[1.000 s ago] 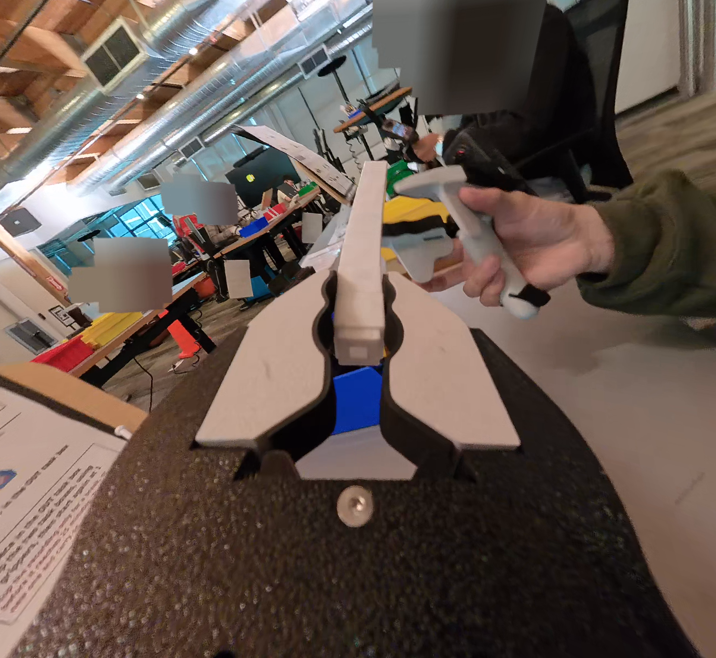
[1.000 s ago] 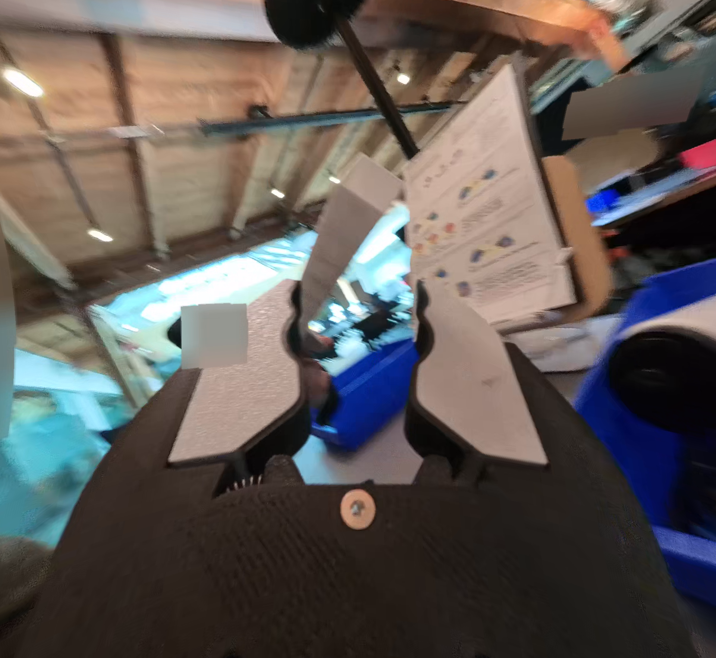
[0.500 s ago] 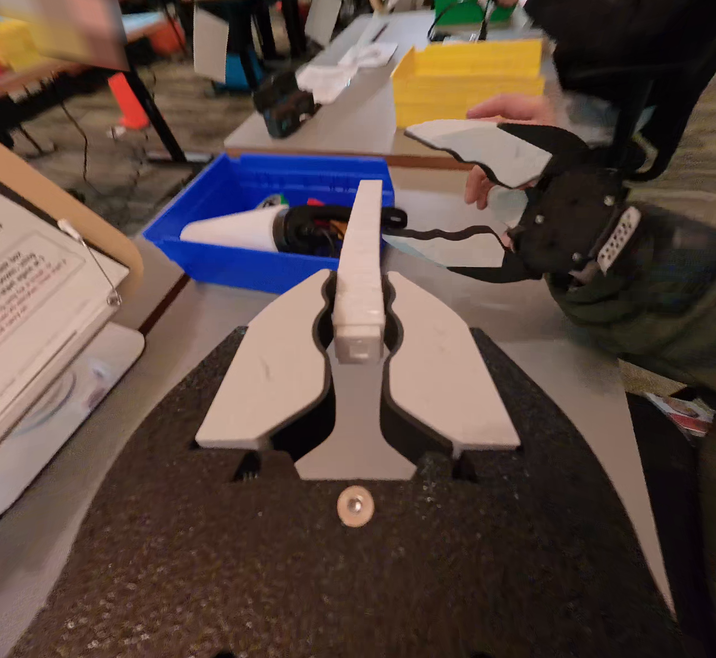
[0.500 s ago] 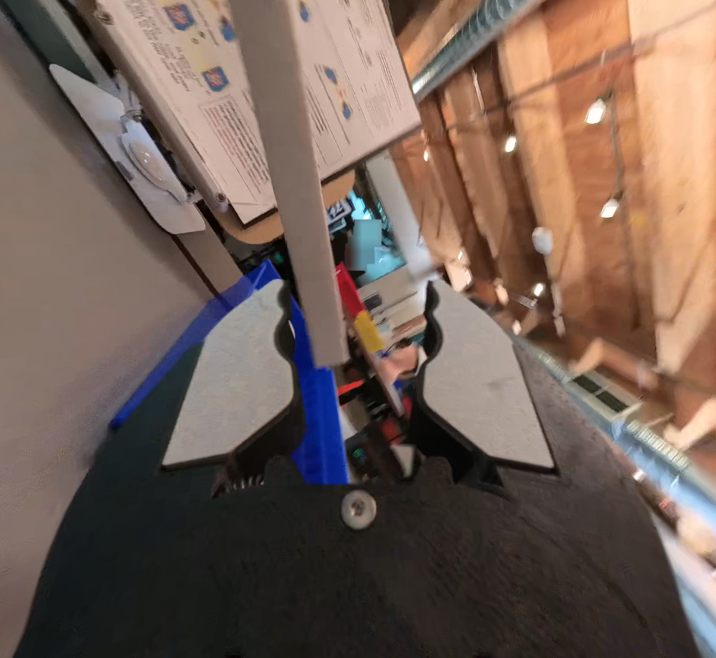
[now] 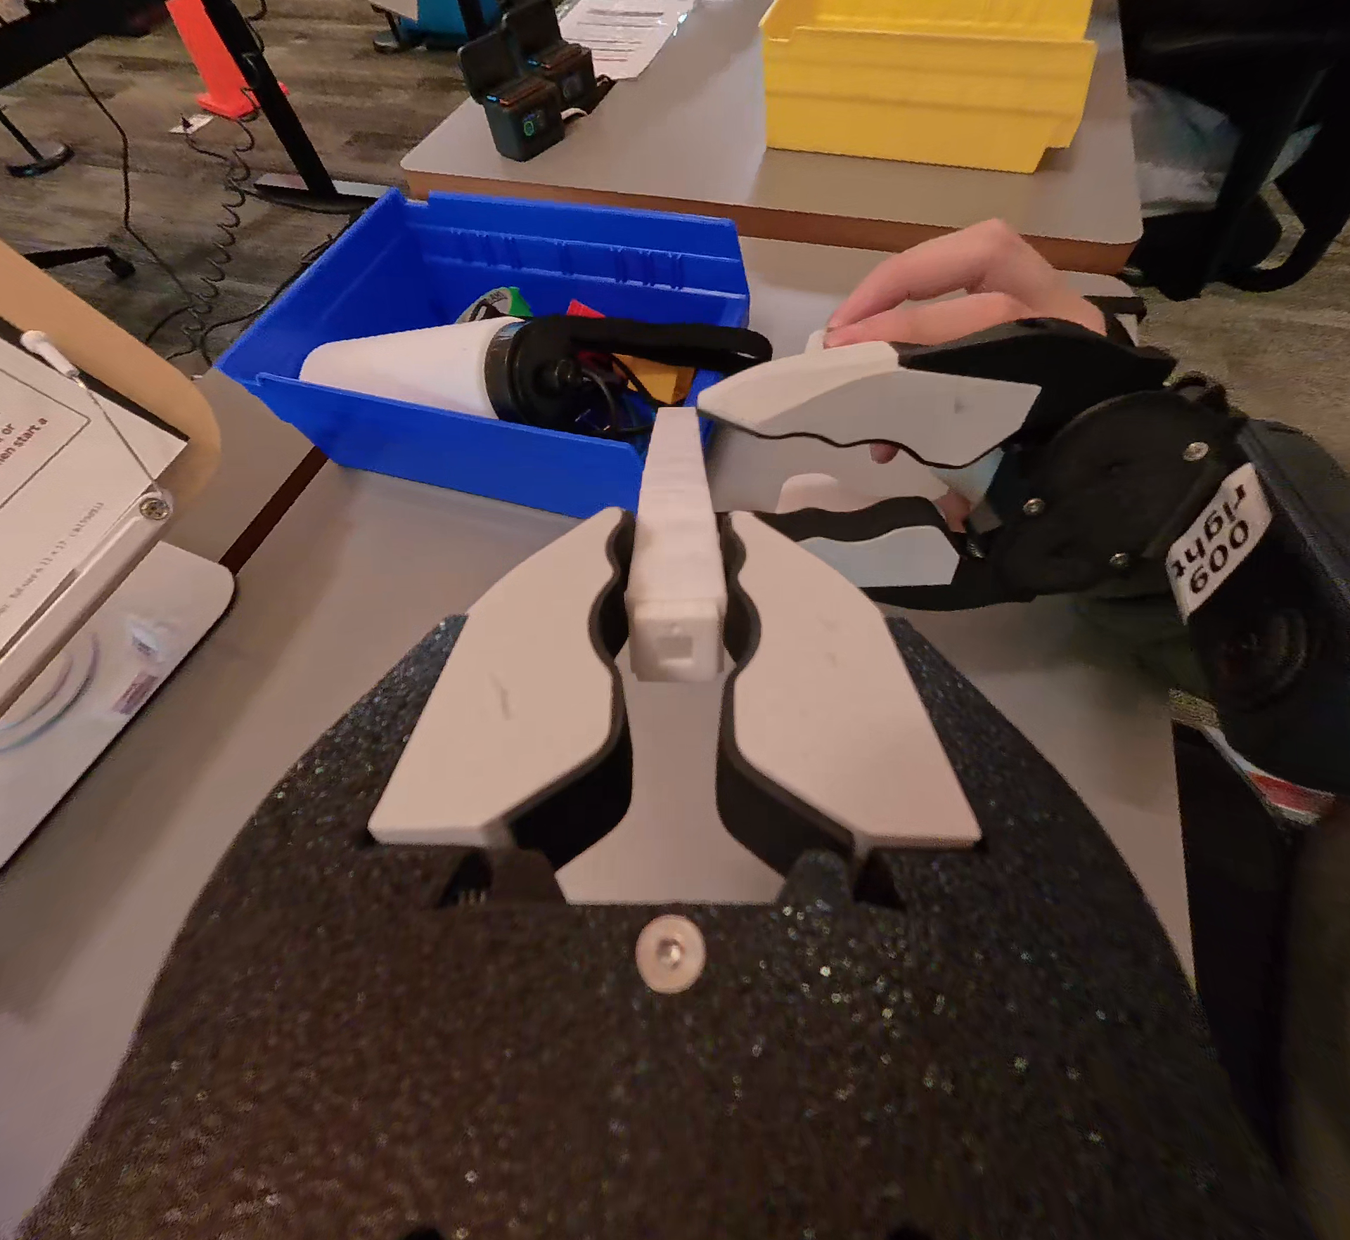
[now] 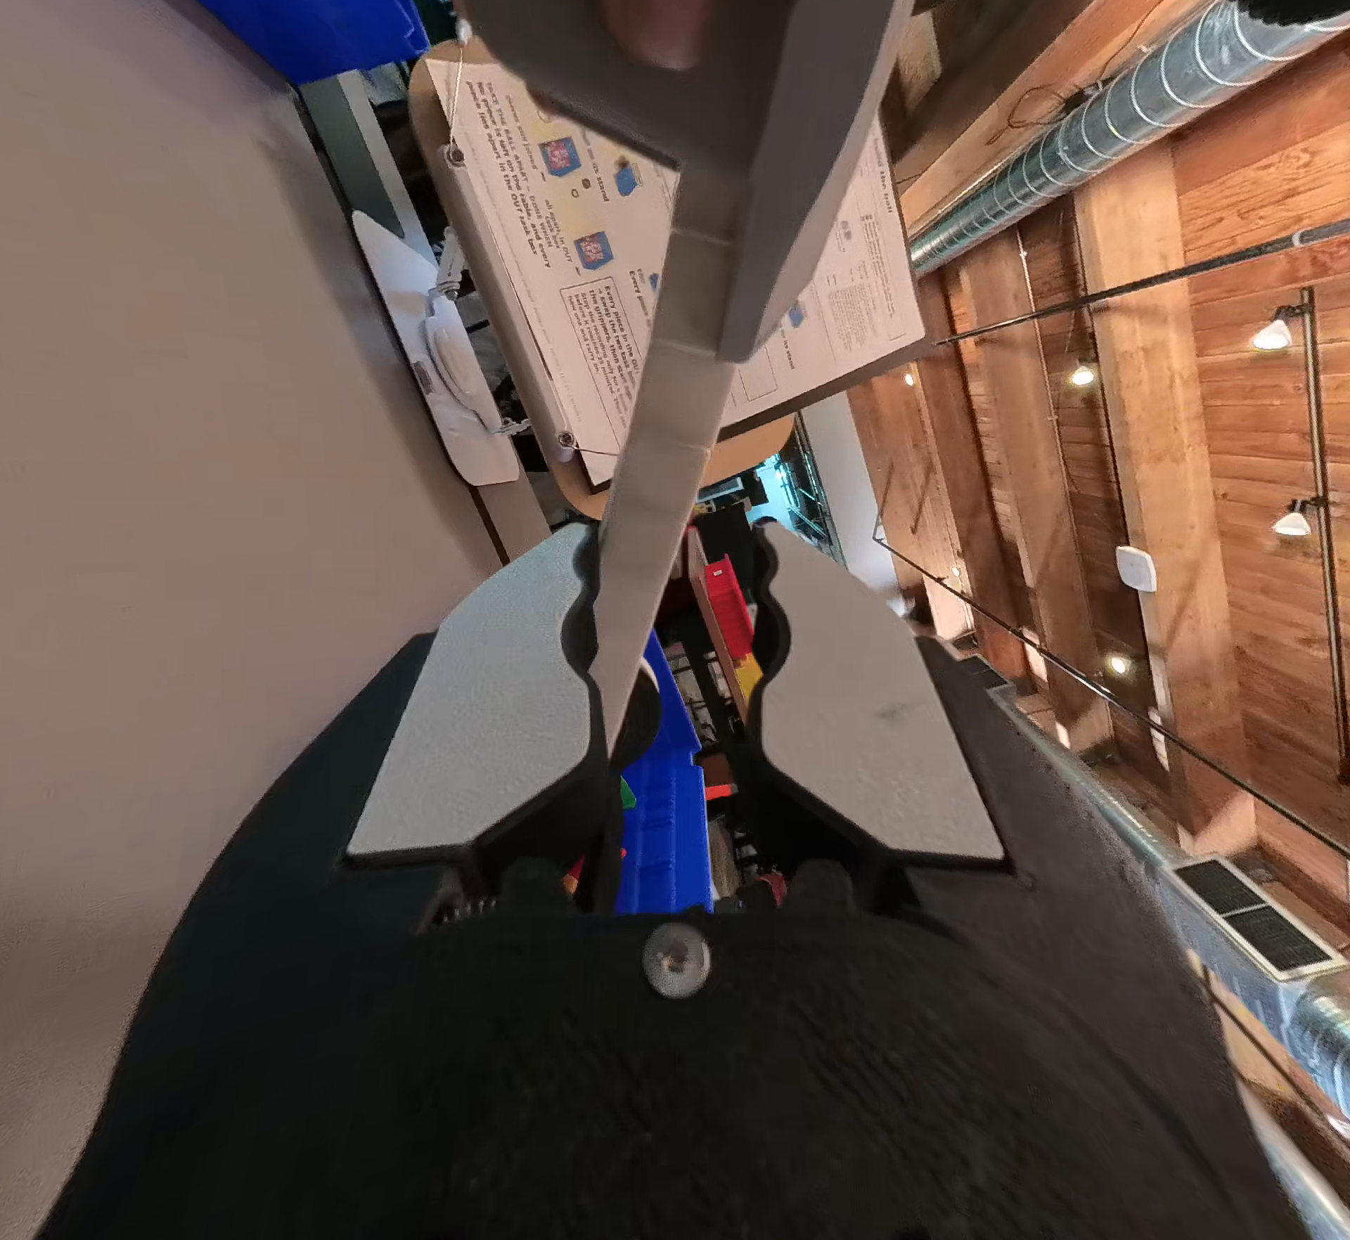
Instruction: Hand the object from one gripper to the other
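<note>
My left gripper (image 5: 676,518) is shut on the near end of a long white bar (image 5: 676,474) that points forward over the grey table (image 5: 351,621). My right gripper (image 5: 752,482), held by a hand and rolled on its side, comes in from the right with its tips at the bar's far end. In the right wrist view the bar (image 6: 657,511) runs between the fingers of my right gripper (image 6: 672,533). It lies against the left finger (image 6: 497,694), with a gap to the right finger (image 6: 862,708), so this gripper is open. The left gripper (image 6: 701,182) holds the bar's other end at the top.
A blue bin (image 5: 438,445) with a white bottle (image 5: 409,365) and small coloured items stands just beyond the bar. A yellow bin (image 5: 913,80) and black devices (image 5: 526,87) sit on the far table. A clipboard on a stand (image 5: 66,460) is at the left. The gap from one gripper's tips to the other's is roughly 5 cm.
My left gripper has tilted down from the ceiling toward the table, still holding the bar. My right gripper has moved in, and the bar's far end now lies between its open fingers.
</note>
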`<state>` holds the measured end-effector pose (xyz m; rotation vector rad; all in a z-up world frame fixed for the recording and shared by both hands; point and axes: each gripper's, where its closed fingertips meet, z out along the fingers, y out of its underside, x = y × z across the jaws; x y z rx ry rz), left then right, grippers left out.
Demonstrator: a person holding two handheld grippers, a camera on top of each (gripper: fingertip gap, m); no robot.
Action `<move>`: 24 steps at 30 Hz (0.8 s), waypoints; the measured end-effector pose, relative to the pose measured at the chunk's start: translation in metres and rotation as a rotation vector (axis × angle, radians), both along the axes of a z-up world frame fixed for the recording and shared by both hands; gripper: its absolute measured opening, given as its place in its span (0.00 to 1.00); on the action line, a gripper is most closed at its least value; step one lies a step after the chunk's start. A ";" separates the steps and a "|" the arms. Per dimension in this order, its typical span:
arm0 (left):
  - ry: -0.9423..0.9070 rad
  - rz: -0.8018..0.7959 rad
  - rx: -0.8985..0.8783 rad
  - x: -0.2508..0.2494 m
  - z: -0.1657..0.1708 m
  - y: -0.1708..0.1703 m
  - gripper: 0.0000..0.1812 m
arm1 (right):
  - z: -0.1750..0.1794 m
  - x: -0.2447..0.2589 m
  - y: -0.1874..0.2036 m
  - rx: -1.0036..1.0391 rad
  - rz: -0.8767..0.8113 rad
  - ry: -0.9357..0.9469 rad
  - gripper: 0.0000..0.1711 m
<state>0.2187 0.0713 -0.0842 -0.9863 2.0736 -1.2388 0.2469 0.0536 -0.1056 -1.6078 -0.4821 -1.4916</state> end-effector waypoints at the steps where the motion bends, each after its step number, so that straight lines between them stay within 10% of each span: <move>1: 0.000 -0.006 -0.009 0.000 0.000 -0.002 0.12 | 0.000 -0.001 0.001 0.002 0.006 0.009 0.21; 20: -0.069 -0.079 -0.111 -0.010 0.020 -0.007 0.12 | 0.005 -0.004 0.001 0.104 0.040 0.209 0.13; 24: -0.194 -0.045 -0.114 -0.008 0.038 -0.002 0.30 | 0.011 0.008 -0.009 0.219 0.020 0.405 0.13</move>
